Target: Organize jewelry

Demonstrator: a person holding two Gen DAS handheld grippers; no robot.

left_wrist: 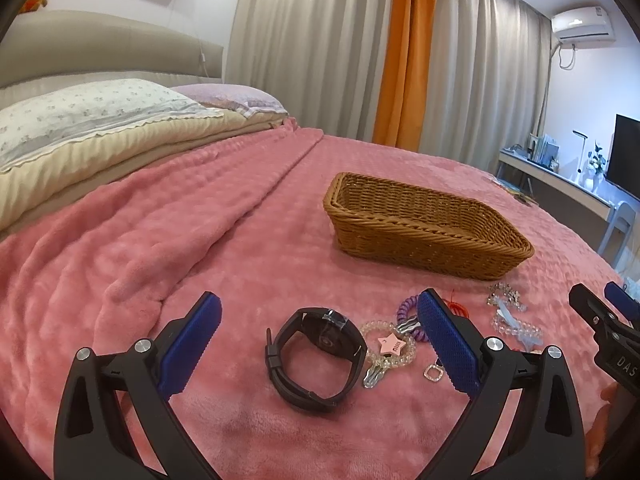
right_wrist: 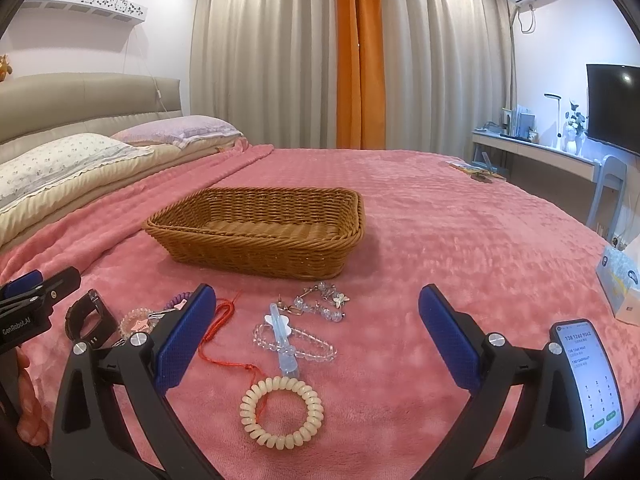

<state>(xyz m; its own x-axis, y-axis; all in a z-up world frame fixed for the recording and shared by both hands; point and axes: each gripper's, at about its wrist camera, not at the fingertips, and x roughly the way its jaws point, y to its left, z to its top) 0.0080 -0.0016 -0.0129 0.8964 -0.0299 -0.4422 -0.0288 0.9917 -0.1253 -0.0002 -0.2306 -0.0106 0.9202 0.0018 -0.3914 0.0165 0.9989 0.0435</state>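
The left gripper [left_wrist: 320,336] stands wide apart and holds nothing; between its blue pads [left_wrist: 448,344] lies a black wristwatch [left_wrist: 316,360] on the pink blanket [left_wrist: 160,240]. The right gripper [right_wrist: 312,332] is also spread and empty, above a cream spiral hair tie [right_wrist: 282,412], a clear bead bracelet [right_wrist: 296,344] and a red cord [right_wrist: 218,328]. The wicker basket [right_wrist: 256,248] behind them looks empty. The watch seems stiff and a little heavy, so its strap is probably the best hold; the beads may slip, and the cord is soft and light. A pink star charm [left_wrist: 393,345] reads "miu". The phone [right_wrist: 592,384] shows "138 1260 9042", and the left tool carries "GenRobot.AI".
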